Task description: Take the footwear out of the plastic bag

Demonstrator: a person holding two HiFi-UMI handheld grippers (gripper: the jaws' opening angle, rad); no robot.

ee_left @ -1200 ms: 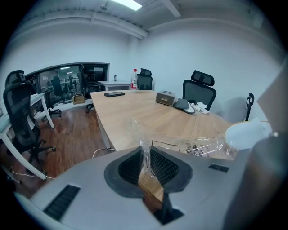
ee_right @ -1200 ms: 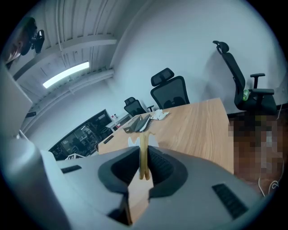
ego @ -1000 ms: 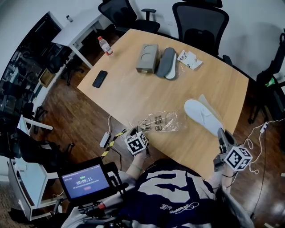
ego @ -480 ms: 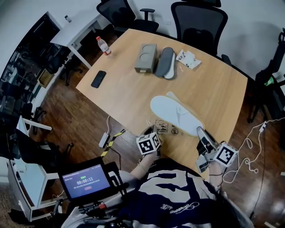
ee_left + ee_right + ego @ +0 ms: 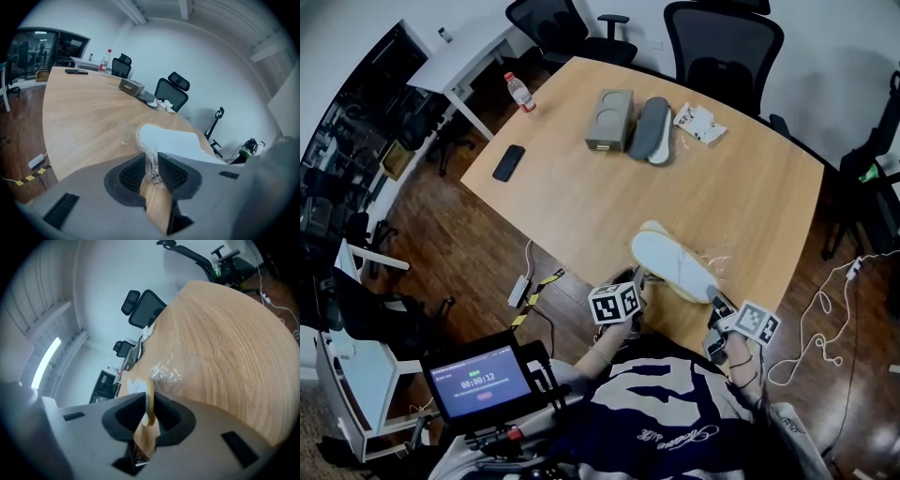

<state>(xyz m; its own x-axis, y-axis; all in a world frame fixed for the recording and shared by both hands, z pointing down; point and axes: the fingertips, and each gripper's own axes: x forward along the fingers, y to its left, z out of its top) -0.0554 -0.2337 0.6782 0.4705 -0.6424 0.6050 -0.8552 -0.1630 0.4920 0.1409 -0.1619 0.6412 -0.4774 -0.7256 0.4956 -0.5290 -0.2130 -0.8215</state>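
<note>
Head view: a white slipper (image 5: 670, 262) lies at the near edge of the counter (image 5: 581, 187), between the two grippers. On the left gripper (image 5: 636, 279) the fingers stand narrow, pinching a strip of the clear plastic bag (image 5: 152, 161) just beside the slipper's end. The right gripper (image 5: 713, 298) has its fingers clamped on the slipper's tan sole rim, with crinkled film on the counter beyond.

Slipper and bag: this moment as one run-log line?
left gripper shut on bag | right gripper shut on slipper | slipper at table's near edge
</note>
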